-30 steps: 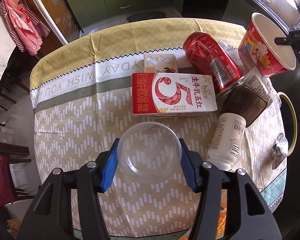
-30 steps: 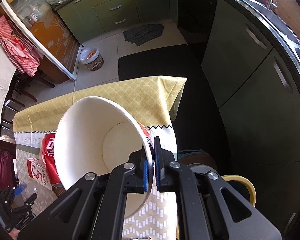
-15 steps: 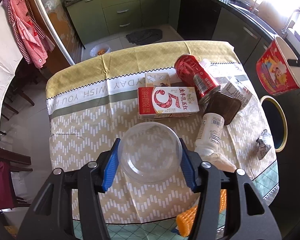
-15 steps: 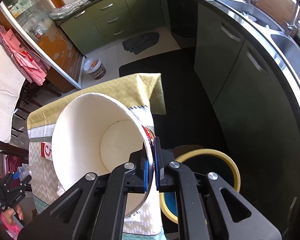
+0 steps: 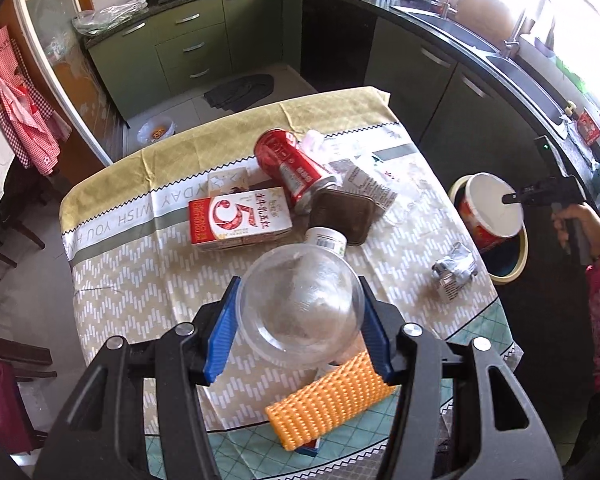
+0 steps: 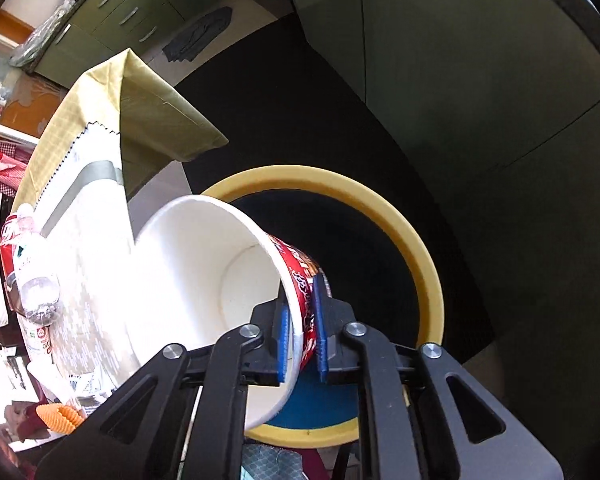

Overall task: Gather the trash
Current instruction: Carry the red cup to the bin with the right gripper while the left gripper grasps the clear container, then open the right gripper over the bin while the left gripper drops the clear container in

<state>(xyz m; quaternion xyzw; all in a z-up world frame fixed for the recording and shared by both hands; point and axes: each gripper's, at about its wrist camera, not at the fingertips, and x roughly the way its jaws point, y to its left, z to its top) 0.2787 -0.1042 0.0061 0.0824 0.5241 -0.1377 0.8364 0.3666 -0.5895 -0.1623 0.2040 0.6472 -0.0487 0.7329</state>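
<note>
Since a moment ago the paper cup (image 6: 204,280) has travelled off the table edge and now hangs tilted over the mouth of the yellow-rimmed bin (image 6: 416,248), while the clear bowl (image 5: 300,304) has been lifted higher above the table (image 5: 140,280).

From left to right: the tablecloth reads "WISH YOU" and "DAY", seen upside down. The red-and-white carton (image 5: 238,218) shows a large "5" and Chinese characters. Beside it lie a red can (image 5: 292,168), a brown lid (image 5: 346,212) and a white bottle (image 5: 326,240) with a barcode label. An orange mesh sleeve (image 5: 328,396) lies near the front edge.

The left gripper (image 5: 300,332) pinches the clear bowl between its blue pads. The right gripper (image 6: 302,328) is pressed onto the cup's wall, one pad inside, one outside.
</note>
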